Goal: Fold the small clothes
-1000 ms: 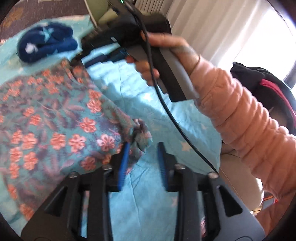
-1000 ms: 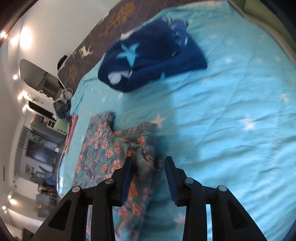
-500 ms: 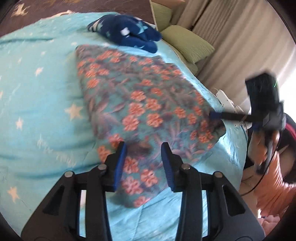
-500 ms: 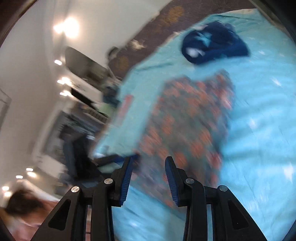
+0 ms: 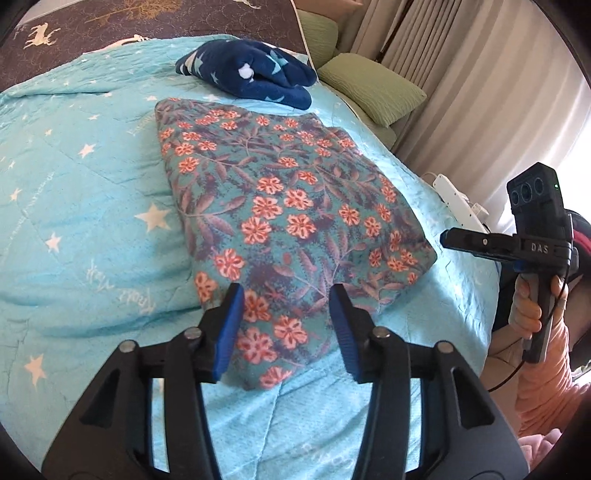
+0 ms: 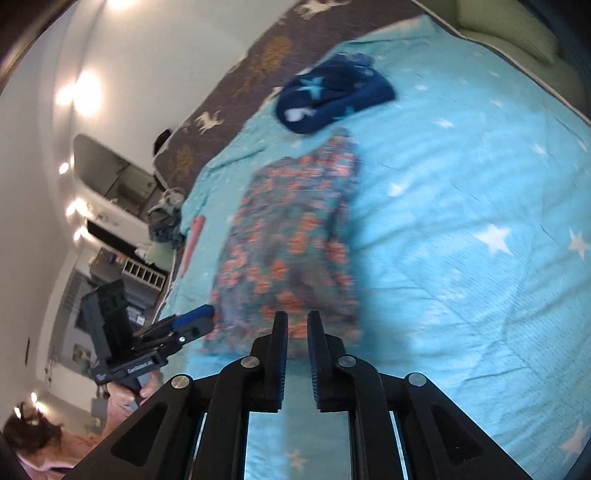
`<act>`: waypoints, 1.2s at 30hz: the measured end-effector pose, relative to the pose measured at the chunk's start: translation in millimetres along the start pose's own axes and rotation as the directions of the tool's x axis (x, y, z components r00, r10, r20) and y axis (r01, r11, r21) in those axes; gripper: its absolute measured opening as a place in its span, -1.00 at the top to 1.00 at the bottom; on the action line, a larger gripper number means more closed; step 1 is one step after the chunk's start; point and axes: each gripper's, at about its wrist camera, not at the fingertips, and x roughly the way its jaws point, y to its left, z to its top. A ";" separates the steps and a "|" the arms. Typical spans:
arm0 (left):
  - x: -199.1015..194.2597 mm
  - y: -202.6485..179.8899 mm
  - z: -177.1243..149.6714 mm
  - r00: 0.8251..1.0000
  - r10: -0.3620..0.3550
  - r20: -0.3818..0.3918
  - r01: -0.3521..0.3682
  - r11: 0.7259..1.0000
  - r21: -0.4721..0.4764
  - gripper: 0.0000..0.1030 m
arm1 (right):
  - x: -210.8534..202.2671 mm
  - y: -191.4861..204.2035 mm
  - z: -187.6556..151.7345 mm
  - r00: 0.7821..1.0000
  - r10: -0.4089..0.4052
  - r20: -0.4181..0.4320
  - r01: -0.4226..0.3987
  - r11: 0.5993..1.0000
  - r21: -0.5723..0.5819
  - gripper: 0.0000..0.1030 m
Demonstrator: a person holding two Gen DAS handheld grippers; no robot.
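A teal garment with orange flowers (image 5: 284, 206) lies folded flat on the light blue star bedspread (image 5: 74, 206); it also shows in the right wrist view (image 6: 291, 251). My left gripper (image 5: 286, 299) is open and empty, hovering over the garment's near edge. My right gripper (image 6: 296, 325) has its jaws nearly together with a narrow gap and holds nothing; it is above the garment's near end. In the left wrist view the right gripper (image 5: 448, 238) is off the garment's right corner. In the right wrist view the left gripper (image 6: 203, 317) is left of the garment.
A folded dark blue star-patterned garment (image 5: 251, 74) lies beyond the floral one, also in the right wrist view (image 6: 332, 96). Green pillows (image 5: 369, 85) and curtains stand at the back right. A white power strip (image 5: 458, 203) lies beside the bed. A dark deer-patterned blanket (image 5: 110, 18) covers the bed's far end.
Both grippers let go of the floral garment and pulled back from it. The garment now lies flat and folded. The right gripper's jaws have narrowed; the left stays open.
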 end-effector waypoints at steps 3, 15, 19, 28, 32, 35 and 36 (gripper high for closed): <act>0.7 1.8 -1.4 1.000 0.018 0.006 -0.018 1.000 -0.013 -0.11 | 17.2 15.5 0.2 1.000 -0.011 -0.027 0.011 0.999 -0.035 0.70; 5.9 15.2 -3.6 0.999 0.054 -0.004 -0.054 0.998 -0.026 -0.25 | 44.2 23.2 4.6 0.985 -0.169 -0.036 0.166 0.984 -0.069 0.68; -5.4 7.4 18.9 0.995 0.073 0.066 -0.074 0.997 0.014 -0.26 | 39.0 51.7 23.0 0.986 -0.159 0.041 0.163 0.973 -0.166 0.63; 61.0 55.8 53.6 0.997 0.069 -0.046 -0.073 0.992 -0.098 -0.39 | 88.9 38.8 56.8 0.985 -0.172 -0.006 0.170 0.976 -0.139 0.38; 57.7 60.8 43.2 1.000 0.023 0.007 -0.023 0.996 -0.086 -0.40 | 98.0 9.4 55.9 0.991 -0.130 -0.036 0.128 0.990 -0.052 0.49; 51.3 60.6 49.7 1.000 0.002 -0.010 -0.003 0.995 -0.096 -0.40 | 80.9 9.6 65.1 0.995 -0.094 -0.031 0.093 0.995 -0.045 0.34; 50.3 61.7 53.1 1.000 -0.009 -0.010 0.008 0.995 -0.103 -0.40 | 71.6 9.8 71.0 0.995 -0.102 0.002 0.102 0.993 -0.053 0.08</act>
